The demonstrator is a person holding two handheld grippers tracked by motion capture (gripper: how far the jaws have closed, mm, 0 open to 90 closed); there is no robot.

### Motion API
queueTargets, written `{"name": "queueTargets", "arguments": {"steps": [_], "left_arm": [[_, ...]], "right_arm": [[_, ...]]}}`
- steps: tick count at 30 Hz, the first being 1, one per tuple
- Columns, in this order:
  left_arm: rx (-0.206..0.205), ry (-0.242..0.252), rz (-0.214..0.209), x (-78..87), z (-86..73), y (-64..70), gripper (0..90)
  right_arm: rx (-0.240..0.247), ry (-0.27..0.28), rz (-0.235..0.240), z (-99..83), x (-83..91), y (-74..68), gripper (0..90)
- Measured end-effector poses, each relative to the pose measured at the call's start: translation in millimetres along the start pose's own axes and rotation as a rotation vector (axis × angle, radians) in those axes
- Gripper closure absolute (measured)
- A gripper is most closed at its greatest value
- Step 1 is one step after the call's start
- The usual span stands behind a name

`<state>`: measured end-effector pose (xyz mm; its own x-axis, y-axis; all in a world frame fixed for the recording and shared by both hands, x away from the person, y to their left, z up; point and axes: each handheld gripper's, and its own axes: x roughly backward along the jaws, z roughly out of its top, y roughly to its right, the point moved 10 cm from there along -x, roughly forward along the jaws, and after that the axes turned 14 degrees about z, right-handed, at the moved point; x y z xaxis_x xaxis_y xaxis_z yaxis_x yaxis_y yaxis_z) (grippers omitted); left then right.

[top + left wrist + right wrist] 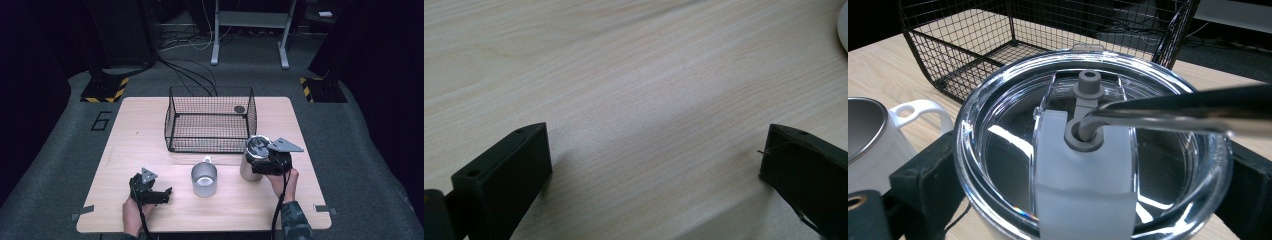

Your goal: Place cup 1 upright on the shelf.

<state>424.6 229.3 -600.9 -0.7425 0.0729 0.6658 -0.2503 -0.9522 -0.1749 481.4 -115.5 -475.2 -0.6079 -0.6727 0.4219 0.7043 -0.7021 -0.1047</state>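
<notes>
1. Right hand-held gripper (257, 159) first, closest to the lens: its two black jaws sit on either side of the tumbler (1093, 160), just under the lid rim, pressed against the wall. It's clamped on the tumbler, I'd say.
2. That tumbler stands upright on the bench (150, 130), right of centre, just in front of the basket's (210, 120) near right corner.
3. Up top is a clear lid (1008, 145) with a grey slider (1083, 170), and a metal straw (1173, 107) pokes out through a grey grommet and leans off to the side.
4. Handling call: steel body, so stiff and no risk of crushing, but smooth and likely slippery. I can't tell whether it's full; if it is, it will be heavy and top-loaded.
5. Best hold is where the jaws are now, on the wall below the lid lip, so the lip stops it sliding down. Not the lid or the straw: both look push-fit and could pull loose.
6. Keep it upright when it moves; the straw could swing or catch the basket wire.
7. Left hand-held gripper (159, 192) rests low on the bench, front left, jaws wide apart, bare wood between them.
8. Between the two sits a white mug (204, 179), open, handle pointing to the basket, just left of the tumbler and not touching.
</notes>
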Motion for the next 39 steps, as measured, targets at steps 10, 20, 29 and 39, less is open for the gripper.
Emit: {"name": "queueTargets", "arguments": {"steps": [10,20,29,39], "left_arm": [[-0.002,0.0,0.001,-0.1,0.2,0.0,0.0],[0.006,-0.002,0.003,-0.2,0.1,0.2,0.0],[0.0,-0.007,0.005,0.0,-0.4,-0.6,0.1],[0.002,-0.01,0.006,0.2,-0.6,-0.7,0.1]], "right_arm": [[0.025,0.001,-0.002,4.0,6.2,-3.9,3.5],[0.022,0.0,0.009,12.7,17.2,-6.4,3.5],[0.016,0.005,0.021,25.2,26.0,-11.3,3.5],[0.008,0.002,0.05,39.0,30.6,-18.4,3.5]]}}
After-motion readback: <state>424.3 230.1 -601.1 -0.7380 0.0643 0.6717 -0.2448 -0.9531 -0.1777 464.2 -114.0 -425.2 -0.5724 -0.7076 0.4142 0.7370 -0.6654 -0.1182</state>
